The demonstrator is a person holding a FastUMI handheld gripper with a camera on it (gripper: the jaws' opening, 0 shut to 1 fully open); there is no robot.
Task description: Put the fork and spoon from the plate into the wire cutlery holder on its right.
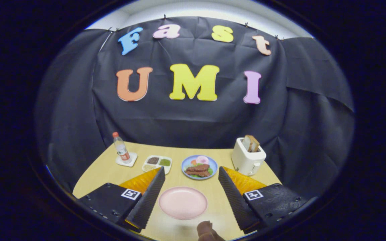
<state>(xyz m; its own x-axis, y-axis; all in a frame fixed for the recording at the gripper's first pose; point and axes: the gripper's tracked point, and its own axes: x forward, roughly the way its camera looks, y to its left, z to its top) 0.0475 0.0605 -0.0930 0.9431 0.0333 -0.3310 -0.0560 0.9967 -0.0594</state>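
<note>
gripper (190, 172) w/ jaws spread wide apart, grasping nothing, hanging above a light wood table (106, 170). betw the fingers, on the table, sits a pink plate (183, 203), bare on top; fork & spoon can't be made out on it, and the wire holder isn't seen either, so can't tell where those are. just below the plate, nearest the camera, a fingertip (206, 230) of a person pokes in. beyond the fingertips, a blue plate (199, 167) w/ food: brown meat strips, some green, something pink. left of it a white tray (156, 163) w/ 3 compartments of brown, green & pale stuff, touching nothing. further left a clear bottle (121, 147) w/ red cap, upright on a white coaster (126, 160). right of the blue plate, a white toaster (247, 157) w/ toast (251, 143) sticking up out of its slot. black cloth wall behind the table.
</note>
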